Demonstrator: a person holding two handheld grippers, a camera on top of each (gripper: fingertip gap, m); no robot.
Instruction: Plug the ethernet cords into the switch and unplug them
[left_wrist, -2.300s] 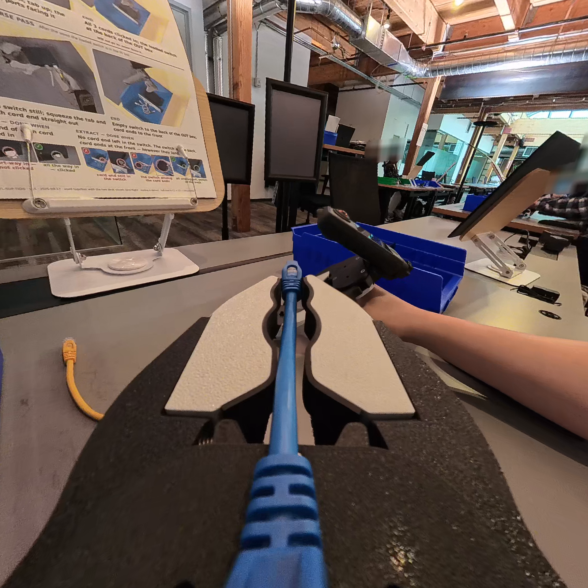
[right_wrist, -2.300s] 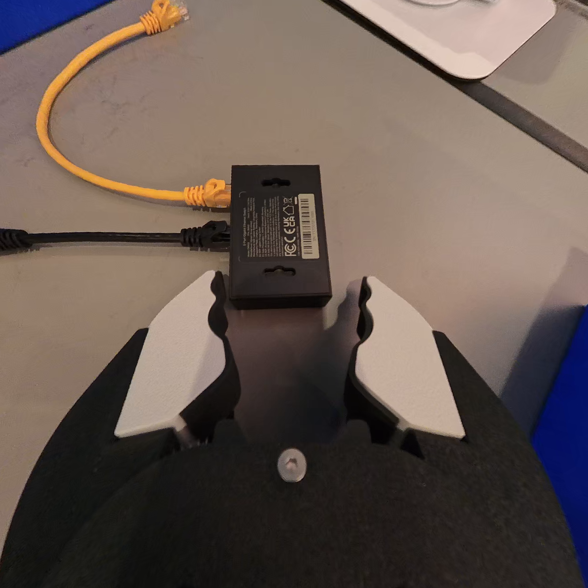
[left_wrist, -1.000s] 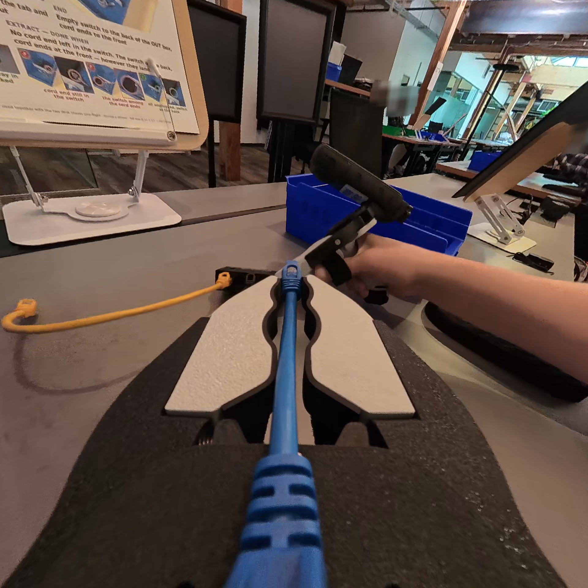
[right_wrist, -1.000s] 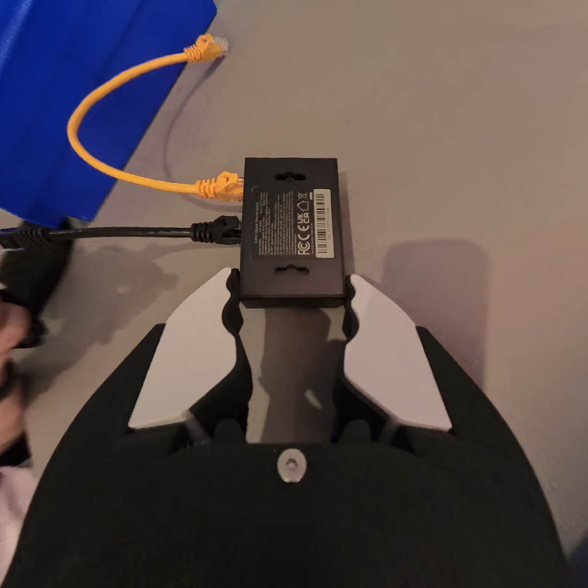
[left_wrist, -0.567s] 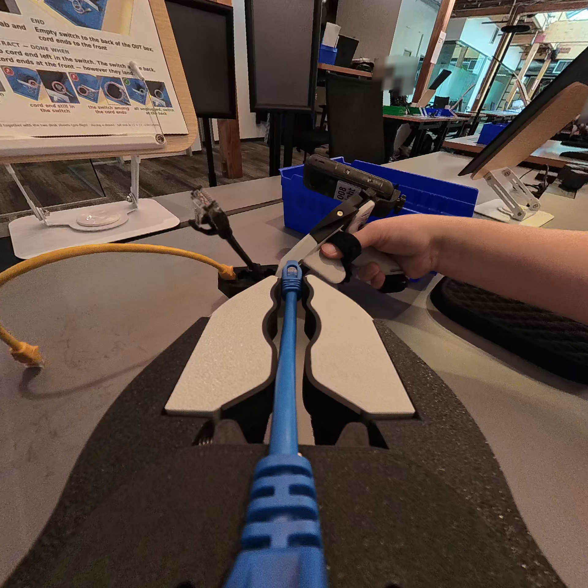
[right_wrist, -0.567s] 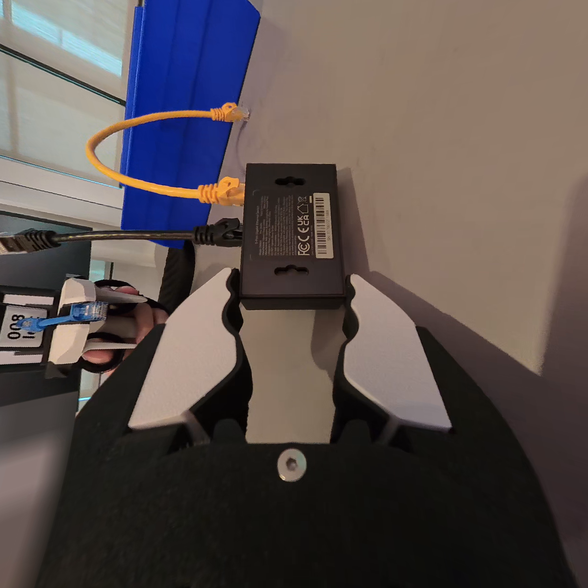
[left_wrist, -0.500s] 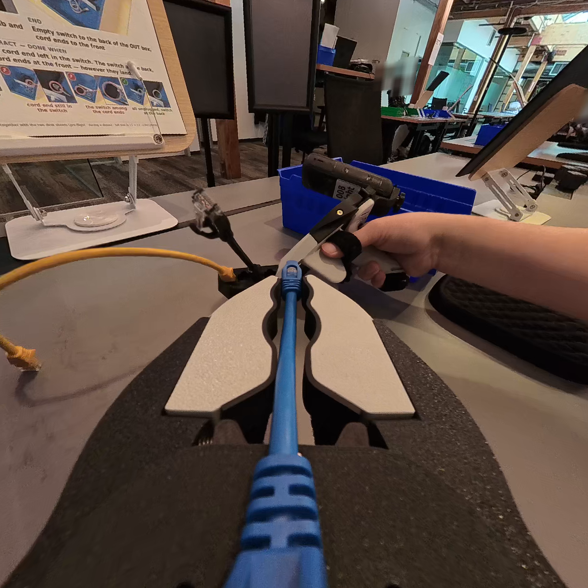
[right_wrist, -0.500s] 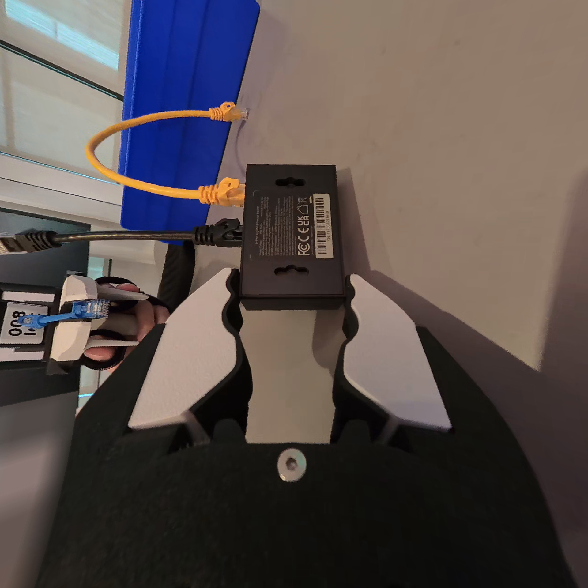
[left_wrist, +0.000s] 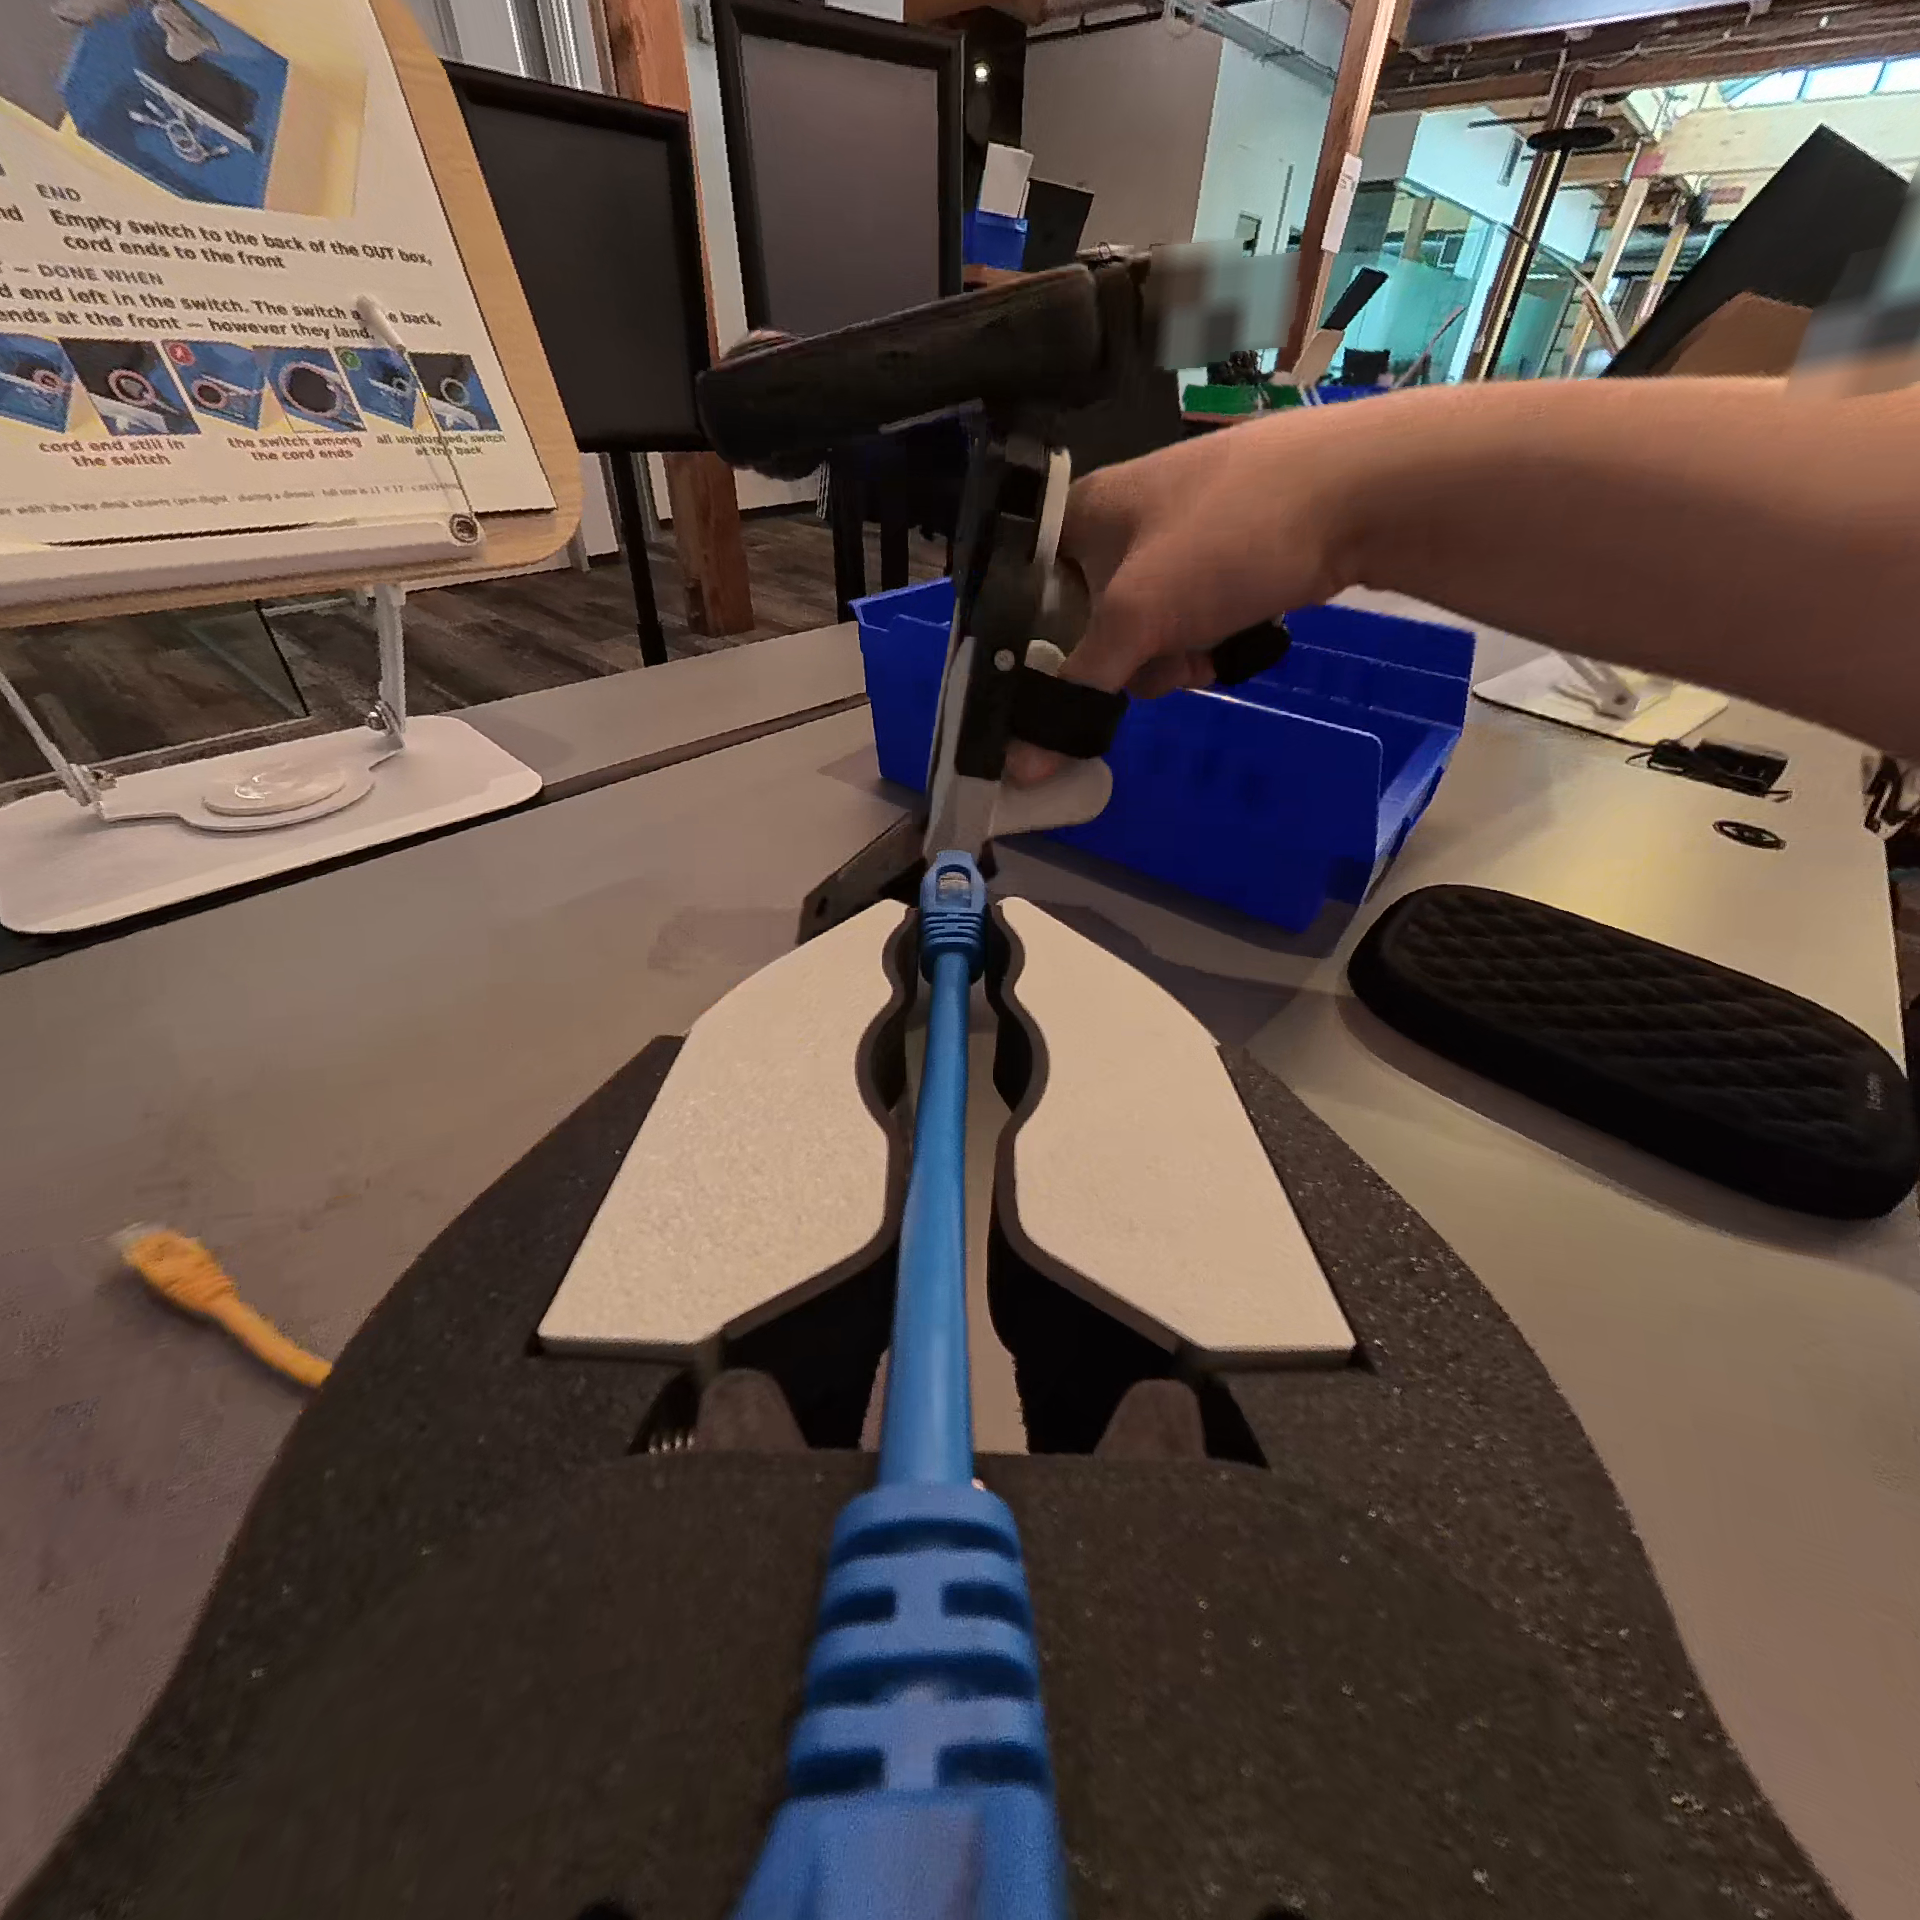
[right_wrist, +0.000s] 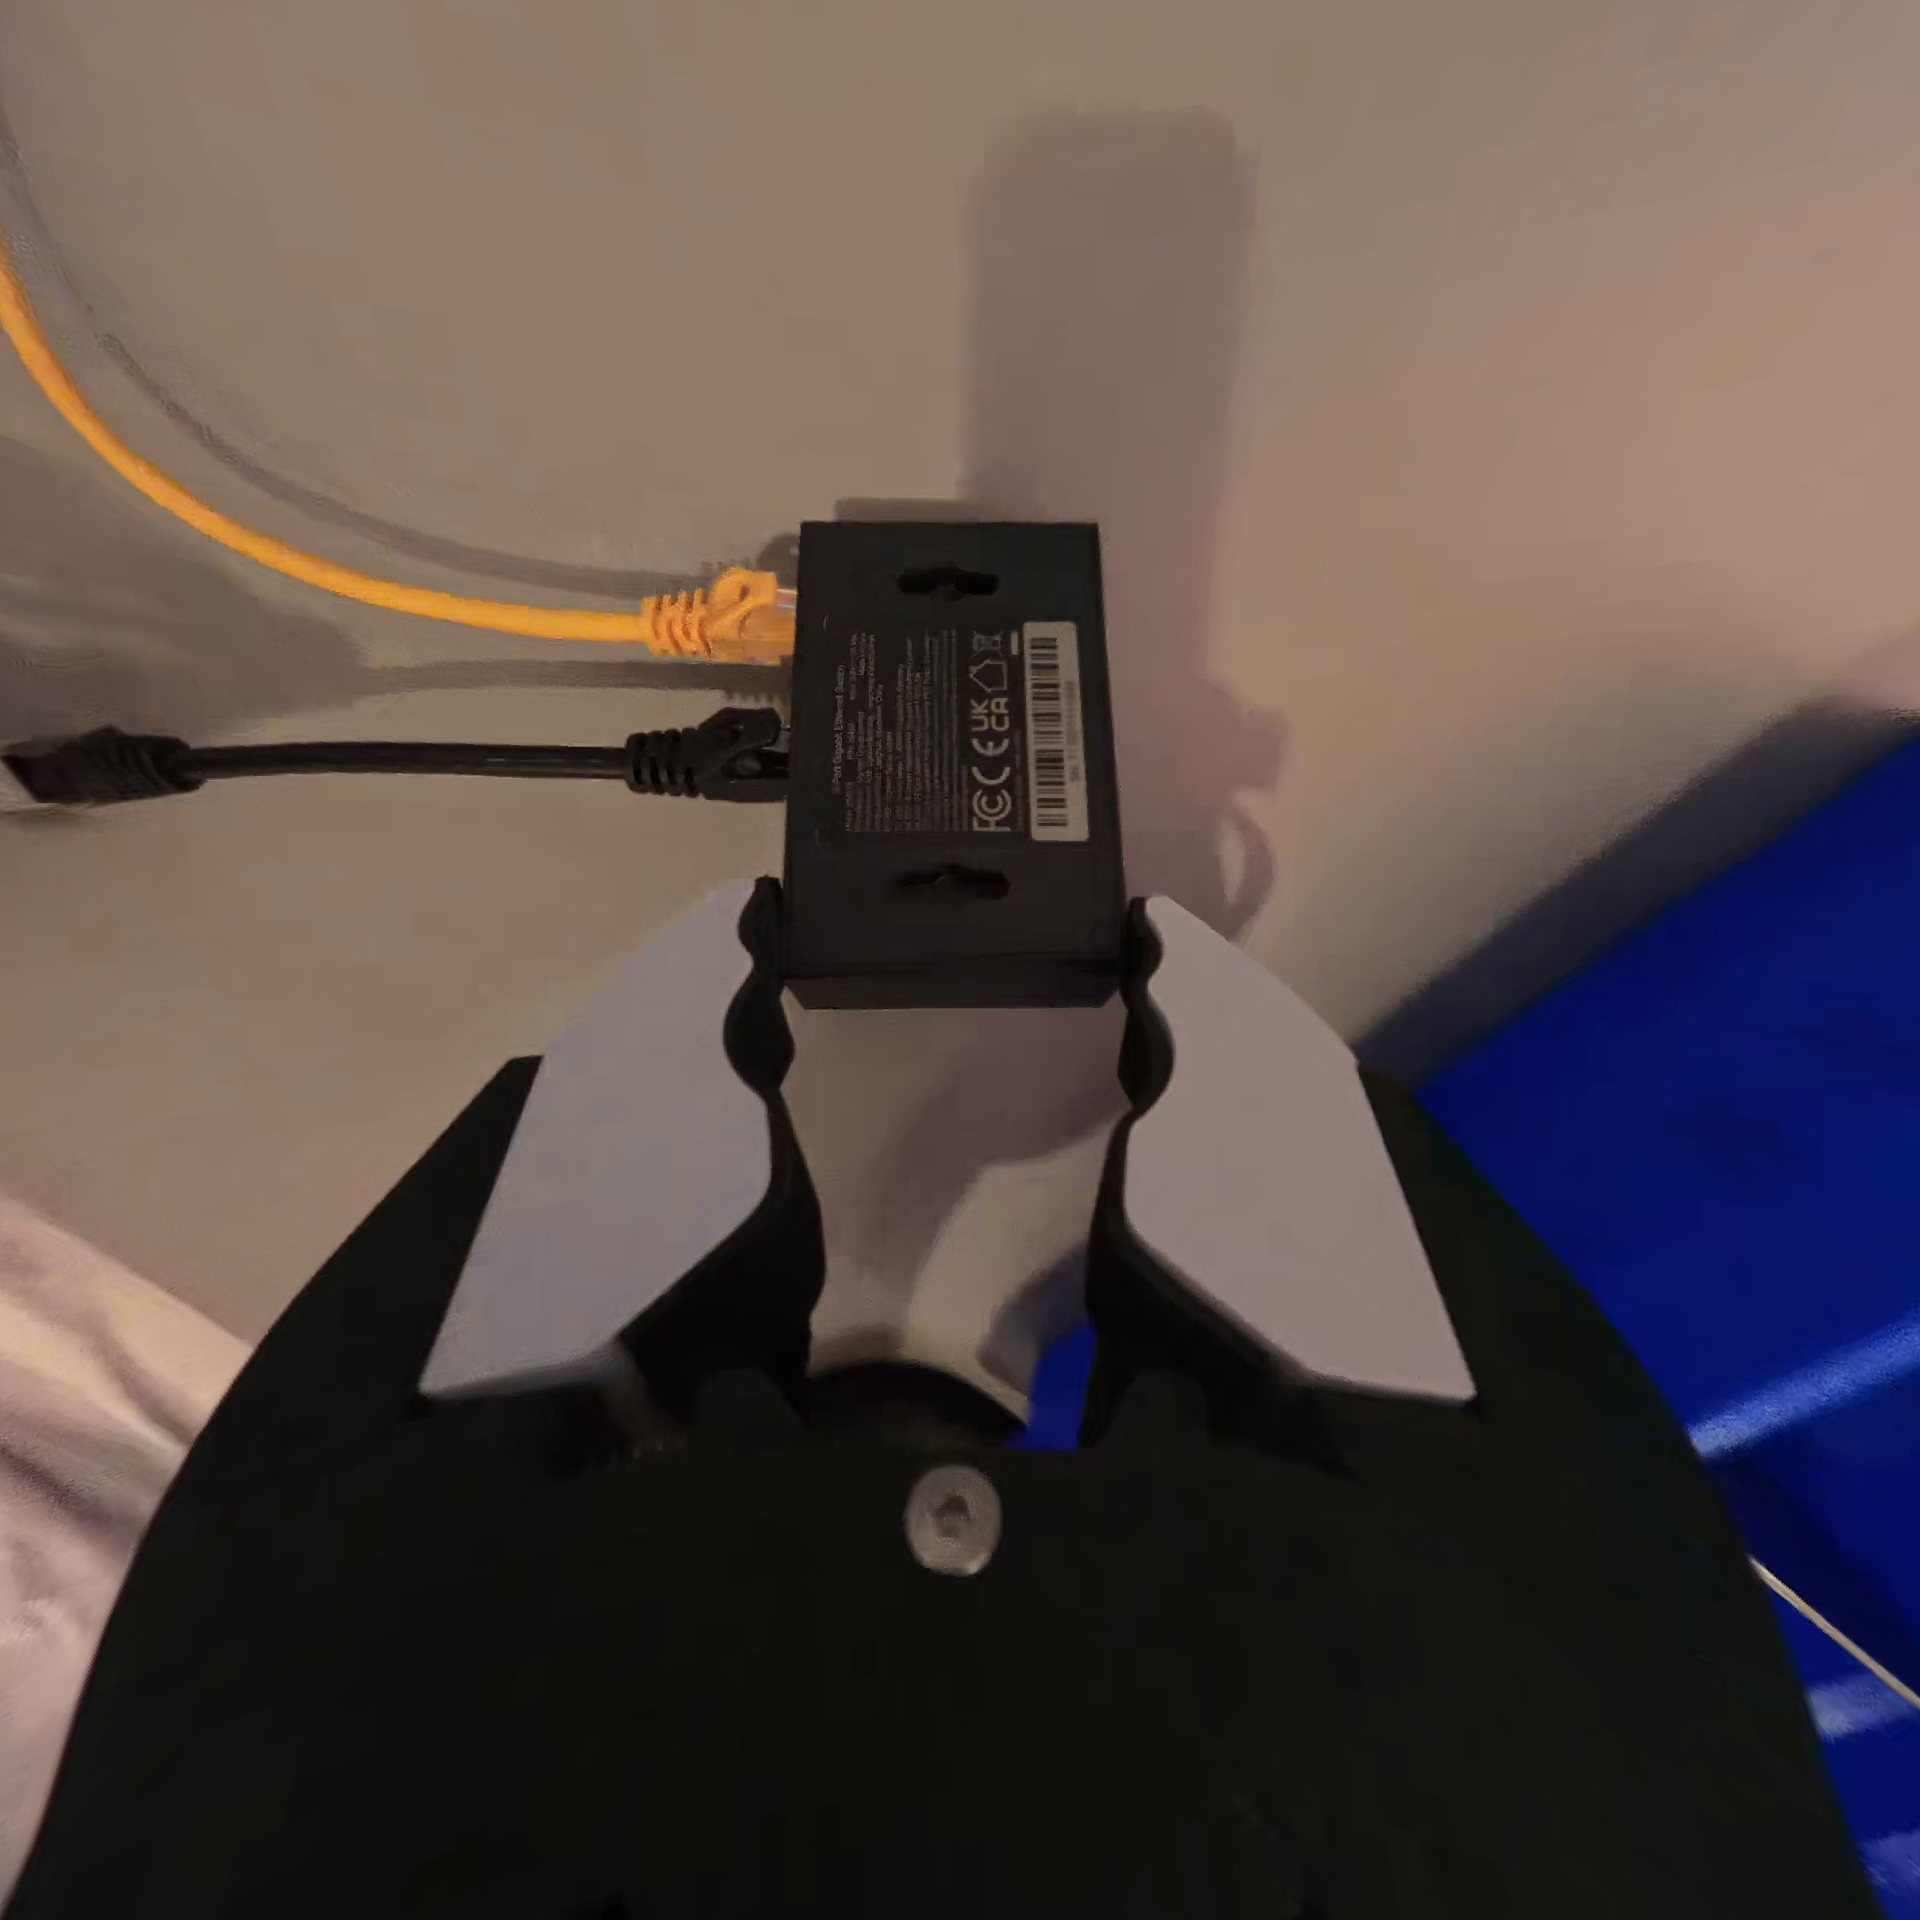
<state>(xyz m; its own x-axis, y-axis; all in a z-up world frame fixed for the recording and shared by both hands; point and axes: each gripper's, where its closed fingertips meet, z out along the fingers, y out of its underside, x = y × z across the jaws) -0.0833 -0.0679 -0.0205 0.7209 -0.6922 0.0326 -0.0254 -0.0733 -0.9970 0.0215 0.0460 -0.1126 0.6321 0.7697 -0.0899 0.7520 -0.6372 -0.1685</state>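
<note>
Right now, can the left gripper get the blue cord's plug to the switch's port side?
Probably yes. The blue cord sits clamped in the left gripper, plug forward, and the switch is held just ahead in the right gripper.

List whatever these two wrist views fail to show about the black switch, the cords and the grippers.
- Port face of the black box-shaped switch: right wrist view shows only its labelled underside; free ports are hidden.
- Same switch in the left wrist view: hidden behind the blue cord plug and right gripper.
- Yellow cord: far end cut off by the right view's left edge.
- Black cord: far plug blurred at that edge.
</note>
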